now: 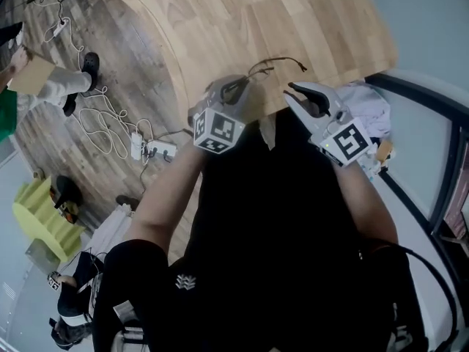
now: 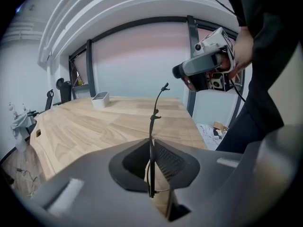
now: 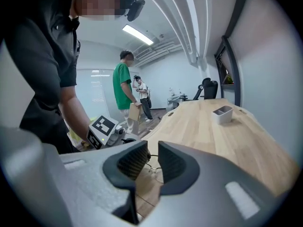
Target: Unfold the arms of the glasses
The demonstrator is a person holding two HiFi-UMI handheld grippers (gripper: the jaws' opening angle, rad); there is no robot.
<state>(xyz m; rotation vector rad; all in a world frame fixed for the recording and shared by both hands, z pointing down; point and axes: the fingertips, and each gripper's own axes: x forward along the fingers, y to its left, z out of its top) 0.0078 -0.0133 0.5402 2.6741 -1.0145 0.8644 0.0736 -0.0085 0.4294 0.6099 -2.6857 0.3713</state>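
The glasses are thin dark wire ones, held above the near edge of the wooden table. My left gripper is shut on them. In the left gripper view its pads pinch the frame edge-on, and one arm rises straight up from the jaws to a curved tip. My right gripper hovers just right of the glasses, a short gap away. Its jaws stand slightly apart with nothing between them. Through that gap the lens rims show beyond.
A small white box stands far back on the table. Cables and a power strip lie on the floor at left, with crumpled cloth at right. Two people stand beyond the table's end. A dark window frame is behind.
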